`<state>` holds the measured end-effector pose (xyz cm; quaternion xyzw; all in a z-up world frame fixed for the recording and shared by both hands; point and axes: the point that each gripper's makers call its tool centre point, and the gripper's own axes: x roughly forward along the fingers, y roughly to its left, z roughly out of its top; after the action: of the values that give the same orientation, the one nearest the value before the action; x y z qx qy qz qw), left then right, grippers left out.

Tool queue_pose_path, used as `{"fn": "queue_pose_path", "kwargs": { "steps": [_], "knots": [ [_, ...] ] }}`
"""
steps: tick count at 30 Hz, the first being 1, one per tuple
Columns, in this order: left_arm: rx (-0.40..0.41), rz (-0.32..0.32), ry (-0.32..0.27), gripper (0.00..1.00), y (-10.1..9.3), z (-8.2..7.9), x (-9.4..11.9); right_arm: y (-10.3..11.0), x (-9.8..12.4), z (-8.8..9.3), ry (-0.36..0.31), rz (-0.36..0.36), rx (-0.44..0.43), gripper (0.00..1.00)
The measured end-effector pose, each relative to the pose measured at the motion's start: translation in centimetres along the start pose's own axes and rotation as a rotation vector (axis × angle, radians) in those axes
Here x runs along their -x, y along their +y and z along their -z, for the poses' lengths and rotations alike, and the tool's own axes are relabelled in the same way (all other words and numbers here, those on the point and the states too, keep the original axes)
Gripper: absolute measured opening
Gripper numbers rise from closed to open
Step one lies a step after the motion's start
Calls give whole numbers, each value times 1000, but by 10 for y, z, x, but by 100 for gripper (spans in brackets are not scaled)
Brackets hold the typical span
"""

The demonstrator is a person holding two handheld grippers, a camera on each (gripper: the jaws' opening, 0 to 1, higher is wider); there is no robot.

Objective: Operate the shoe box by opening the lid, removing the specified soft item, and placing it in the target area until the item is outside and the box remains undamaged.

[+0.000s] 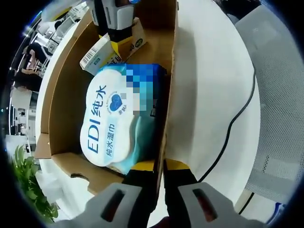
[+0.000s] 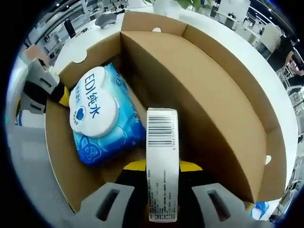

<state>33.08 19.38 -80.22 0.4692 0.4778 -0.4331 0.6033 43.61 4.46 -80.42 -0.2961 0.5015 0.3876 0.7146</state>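
Right claw (image 2: 161,190) grips carton (image 2: 162,161) — wipes pack (image 2: 102,118) beside; left claw (image 1: 161,190) clamps box wall (image 1: 167,95).

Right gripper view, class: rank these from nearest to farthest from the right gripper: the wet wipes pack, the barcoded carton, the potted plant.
1. Barcoded carton: clamped in the right gripper.
2. Wet wipes pack: lying in the cardboard box, left of the carton.
3. Potted plant: beyond the box's far wall.

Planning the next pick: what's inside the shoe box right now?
Inside the open shoe box: a blue wet-wipes pack lying on the floor, and a small barcoded carton held between the right gripper jaws. Anything beneath the pack is covered.
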Motion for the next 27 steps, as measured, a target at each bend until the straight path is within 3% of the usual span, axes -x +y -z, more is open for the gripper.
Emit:
{"fn": "queue_pose_path", "kwargs": {
  "steps": [8, 19, 25, 27],
  "knots": [
    [1, -3, -2, 4, -1, 0, 0, -5, 2, 3, 13, 42, 53, 18],
    [1, -3, 0, 4, -1, -1, 0, -2, 22, -7, -32, 19, -28, 18],
    [1, 1, 1, 4, 0, -1, -1, 2, 40, -4, -56, -2, -116, 18],
    [0, -1, 0, 4, 0, -1, -1, 3, 49, -6, -90, -3, -186, 18]
  ]
}}
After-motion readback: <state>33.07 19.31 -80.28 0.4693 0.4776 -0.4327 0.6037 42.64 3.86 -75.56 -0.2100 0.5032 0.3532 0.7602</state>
